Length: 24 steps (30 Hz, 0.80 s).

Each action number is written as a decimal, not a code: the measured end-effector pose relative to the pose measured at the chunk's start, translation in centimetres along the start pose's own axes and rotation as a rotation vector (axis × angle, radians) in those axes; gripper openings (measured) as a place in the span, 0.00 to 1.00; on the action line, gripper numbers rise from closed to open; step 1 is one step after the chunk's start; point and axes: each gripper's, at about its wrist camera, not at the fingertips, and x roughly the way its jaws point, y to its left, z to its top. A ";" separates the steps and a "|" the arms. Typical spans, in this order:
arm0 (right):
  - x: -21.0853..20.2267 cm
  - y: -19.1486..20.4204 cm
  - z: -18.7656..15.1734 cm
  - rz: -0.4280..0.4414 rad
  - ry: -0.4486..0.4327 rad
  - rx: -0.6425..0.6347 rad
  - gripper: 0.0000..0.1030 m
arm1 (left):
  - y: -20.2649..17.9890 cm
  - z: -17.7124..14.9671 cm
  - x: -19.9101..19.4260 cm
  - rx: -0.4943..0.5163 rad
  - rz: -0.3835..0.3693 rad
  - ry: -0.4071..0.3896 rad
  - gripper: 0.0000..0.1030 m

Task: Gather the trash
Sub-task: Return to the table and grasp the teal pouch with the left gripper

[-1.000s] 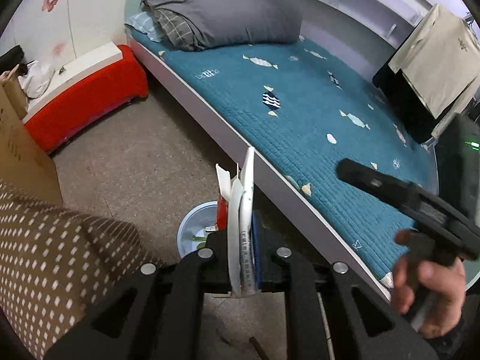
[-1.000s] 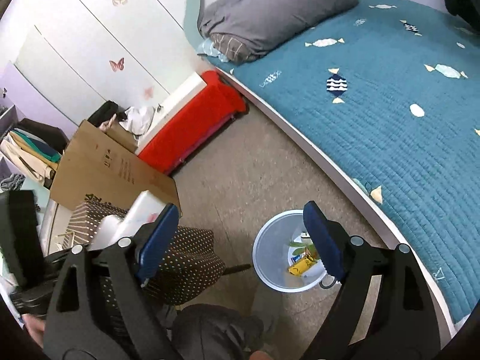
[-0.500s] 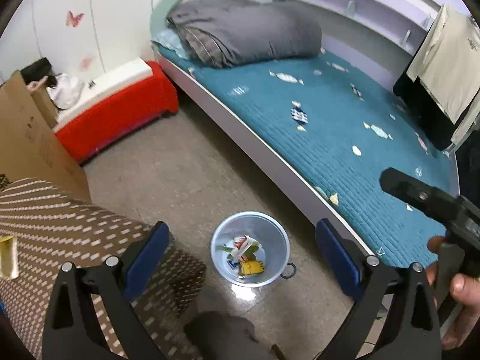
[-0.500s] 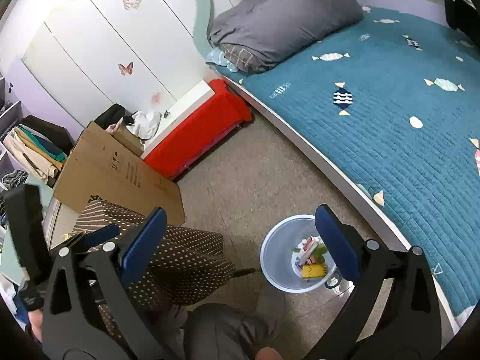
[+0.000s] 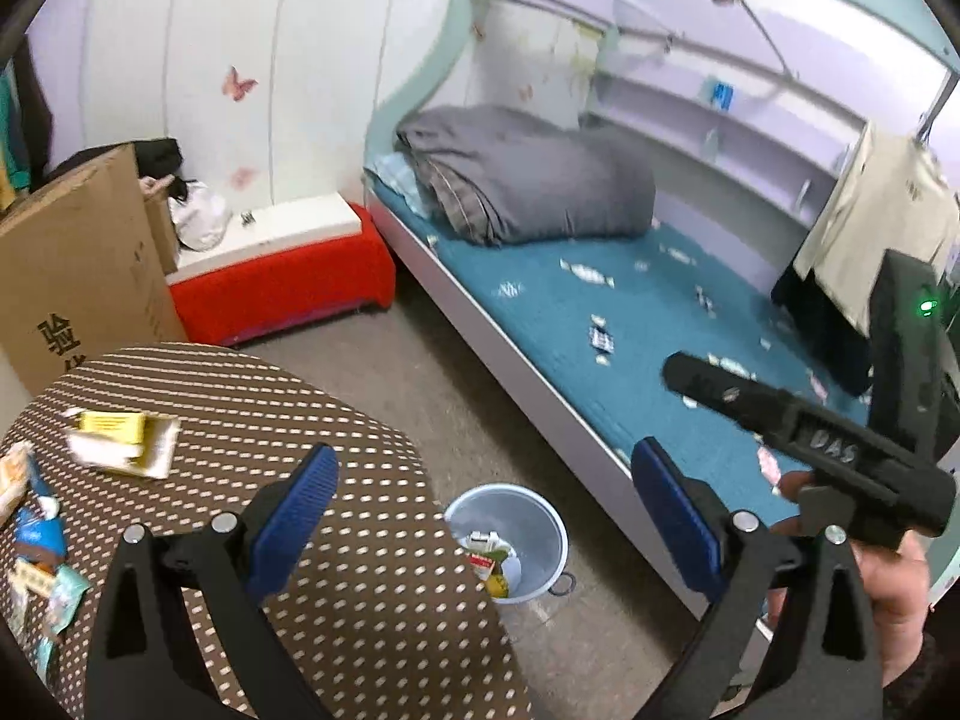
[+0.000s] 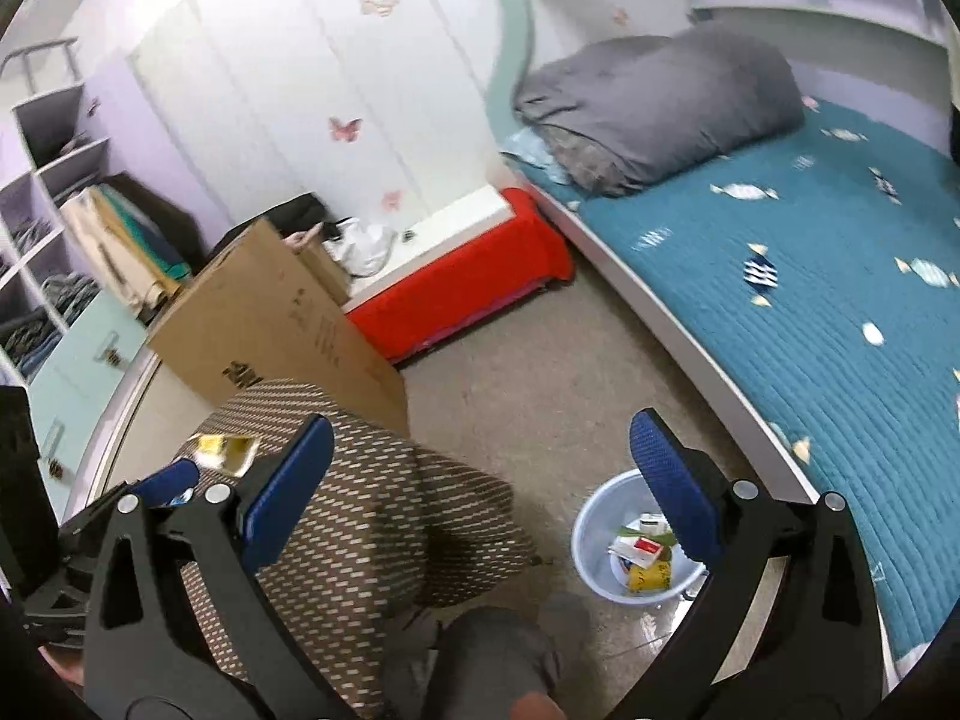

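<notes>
Lying between the spread left claw [image 5: 486, 507] tips, trash bin [image 5: 507, 534].

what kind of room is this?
Most likely a small bedroom: a bed with a folded grey duvet, open clothes shelves, and a table beside a trash bin.

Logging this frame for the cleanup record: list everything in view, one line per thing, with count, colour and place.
trash bin: one, pale blue, on floor between table and bed, wrappers inside
table: one, round, brown dotted cloth
yellow packet: one, on table
wrappers: several, mixed colours, table's left edge
cardboard box: one, brown, behind table
red bench: one, by wall
bed: one, teal cover
grey duvet: one, head of bed
left gripper: open, empty
right gripper: open, empty
</notes>
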 end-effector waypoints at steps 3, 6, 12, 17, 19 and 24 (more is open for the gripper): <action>-0.4 3.1 -0.3 0.036 0.006 -0.055 0.94 | 1.0 -0.2 -2.1 -0.007 0.018 -0.034 0.93; -0.6 5.3 -0.6 0.058 0.005 -0.092 0.94 | 2.5 -0.7 -4.4 -0.027 0.036 -0.066 0.93; -0.9 11.0 -1.4 0.109 0.013 -0.191 0.94 | 5.9 -2.2 -9.0 -0.061 0.099 -0.137 0.93; -0.7 15.4 -2.0 0.128 0.014 -0.280 0.94 | 8.8 -3.5 -12.2 -0.087 0.133 -0.187 0.93; -0.5 17.1 -2.3 0.134 0.017 -0.311 0.94 | 10.4 -4.4 -13.2 -0.101 0.158 -0.196 0.93; -0.4 20.8 -3.6 0.163 0.023 -0.388 0.94 | 14.0 -6.0 -15.1 -0.128 0.218 -0.200 0.93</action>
